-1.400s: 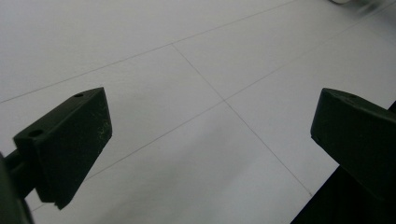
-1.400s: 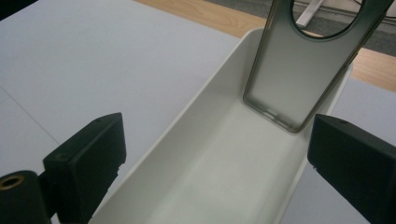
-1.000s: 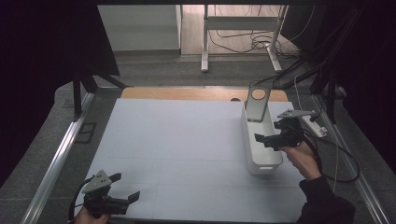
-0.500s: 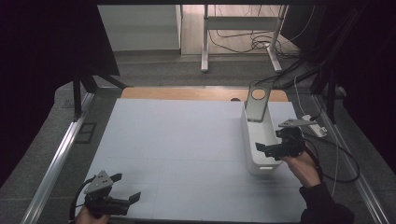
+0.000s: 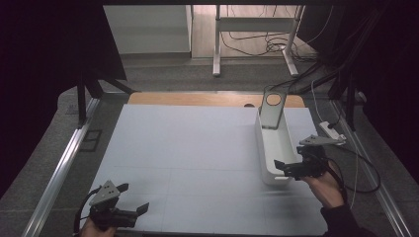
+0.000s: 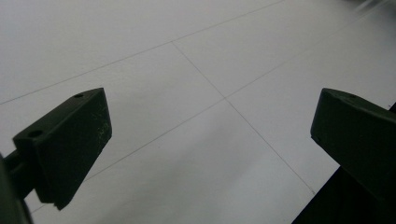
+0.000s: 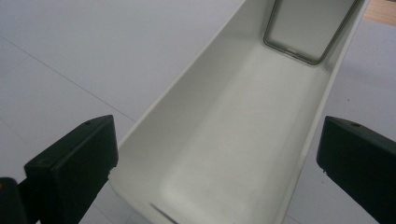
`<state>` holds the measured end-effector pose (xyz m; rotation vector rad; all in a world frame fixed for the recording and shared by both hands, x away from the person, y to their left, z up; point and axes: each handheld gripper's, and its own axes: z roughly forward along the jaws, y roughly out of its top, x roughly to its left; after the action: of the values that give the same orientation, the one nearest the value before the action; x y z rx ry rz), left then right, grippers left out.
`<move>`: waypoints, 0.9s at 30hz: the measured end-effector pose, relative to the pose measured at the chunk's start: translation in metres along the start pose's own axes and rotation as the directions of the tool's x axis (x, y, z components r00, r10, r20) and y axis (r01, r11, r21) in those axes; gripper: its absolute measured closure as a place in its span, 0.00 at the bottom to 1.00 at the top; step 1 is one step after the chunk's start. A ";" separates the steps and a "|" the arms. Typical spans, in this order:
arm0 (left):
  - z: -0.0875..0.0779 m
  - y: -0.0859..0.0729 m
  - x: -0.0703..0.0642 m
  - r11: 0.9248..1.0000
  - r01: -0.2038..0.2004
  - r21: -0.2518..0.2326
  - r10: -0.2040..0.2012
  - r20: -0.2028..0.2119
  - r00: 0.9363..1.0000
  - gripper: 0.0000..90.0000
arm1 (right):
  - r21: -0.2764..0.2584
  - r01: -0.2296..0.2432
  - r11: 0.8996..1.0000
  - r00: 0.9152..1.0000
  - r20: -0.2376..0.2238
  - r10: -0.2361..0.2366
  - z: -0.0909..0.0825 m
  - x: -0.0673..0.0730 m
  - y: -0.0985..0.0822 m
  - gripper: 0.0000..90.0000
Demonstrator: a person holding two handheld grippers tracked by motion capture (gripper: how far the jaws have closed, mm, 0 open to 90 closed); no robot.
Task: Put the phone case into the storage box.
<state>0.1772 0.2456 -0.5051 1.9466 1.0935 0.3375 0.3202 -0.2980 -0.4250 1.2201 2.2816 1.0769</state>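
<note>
A long white bin [image 5: 271, 148] lies lengthwise at the right of the white table top [image 5: 188, 148]. A grey metal plate with a round hole [image 5: 272, 105] leans upright in its far end. My right gripper [image 5: 282, 169] is open at the bin's near end. In the right gripper view its jaws [image 7: 217, 140] stand apart on either side of that end. The bin's floor [image 7: 243, 121] is bare up to the grey plate [image 7: 308, 28]. My left gripper [image 5: 134, 197] is open at the near left corner, with only white table between its jaws [image 6: 212, 116].
A white power strip [image 5: 332, 132] and black cables lie just right of the bin. A metal rail [image 5: 59, 173] runs along the table's left side. A wooden strip [image 5: 197, 99] borders the far edge.
My right gripper has drawn back along the bin, from about its middle to its near end. The left gripper has hardly moved.
</note>
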 end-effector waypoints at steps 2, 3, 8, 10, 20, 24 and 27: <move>0.000 0.000 0.000 1.000 0.000 0.000 0.000 0.000 1.000 0.00 | 0.001 0.005 1.000 1.000 0.007 -0.005 -0.004 0.003 -0.004 0.00; 0.000 0.000 0.000 1.000 0.001 -0.001 -0.001 -0.001 1.000 0.00 | 0.001 0.008 1.000 1.000 0.010 -0.008 -0.006 0.004 -0.005 0.00; 0.000 0.000 0.001 1.000 0.003 -0.001 -0.003 -0.003 1.000 0.00 | 0.001 0.005 1.000 1.000 0.010 -0.005 -0.012 0.008 -0.011 0.00; 0.000 0.000 0.001 1.000 0.004 -0.001 -0.004 -0.004 1.000 0.00 | -0.002 0.005 1.000 1.000 0.011 -0.005 -0.014 0.010 -0.014 0.00; 0.000 0.000 0.000 1.000 0.012 -0.003 -0.012 -0.025 1.000 0.00 | -0.022 0.007 1.000 1.000 0.027 -0.006 -0.030 0.020 -0.030 0.00; -0.001 0.000 0.000 1.000 0.018 -0.009 -0.019 -0.031 0.999 0.00 | -0.028 0.014 1.000 0.999 0.032 -0.013 -0.036 0.024 -0.036 0.00; -0.001 -0.001 0.001 1.000 0.024 -0.013 -0.024 -0.031 0.999 0.00 | -0.033 0.013 0.999 1.000 0.027 -0.012 -0.039 0.026 -0.039 0.00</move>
<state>0.1767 0.2473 -0.5049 1.9218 1.1315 0.3619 0.2603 -0.3084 -0.4275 1.1982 2.2397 1.0834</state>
